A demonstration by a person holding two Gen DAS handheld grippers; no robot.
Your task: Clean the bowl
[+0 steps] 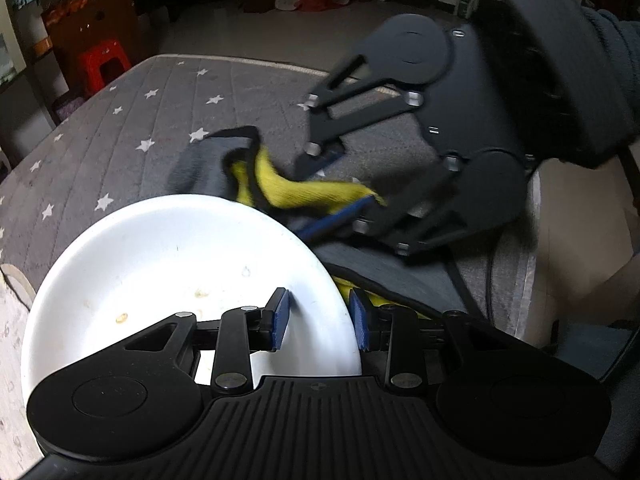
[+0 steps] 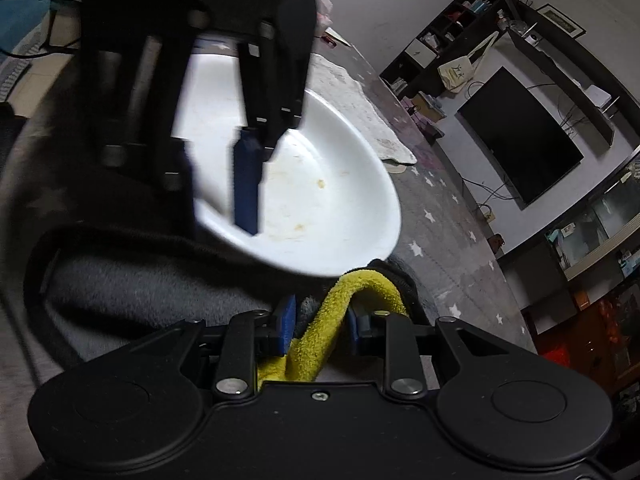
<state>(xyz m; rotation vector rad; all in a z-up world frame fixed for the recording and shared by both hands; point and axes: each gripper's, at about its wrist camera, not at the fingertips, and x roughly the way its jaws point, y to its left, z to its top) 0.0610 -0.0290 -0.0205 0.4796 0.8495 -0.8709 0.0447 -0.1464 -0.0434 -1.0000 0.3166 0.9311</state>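
A white bowl (image 1: 160,264) with small yellowish stains (image 1: 200,293) is tilted up above the grey cover. My left gripper (image 1: 320,320) is shut on the bowl's right rim, one blue pad inside and one outside. In the right wrist view the bowl (image 2: 332,184) fills the middle, with the left gripper (image 2: 216,184) clamped on its near edge. My right gripper (image 2: 320,326) is shut on a yellow and grey cloth (image 2: 324,320), just below the bowl's lower rim. From the left wrist view, the right gripper (image 1: 336,188) holds the cloth (image 1: 276,180) behind the bowl's far edge.
A grey star-patterned cover (image 1: 140,120) lies under everything. A white patterned mat (image 2: 360,108) lies beyond the bowl. A red stool (image 1: 102,64) stands on the floor at the left. A television (image 2: 520,136) hangs on the wall. A dark sleeve (image 1: 616,60) shows behind the right gripper.
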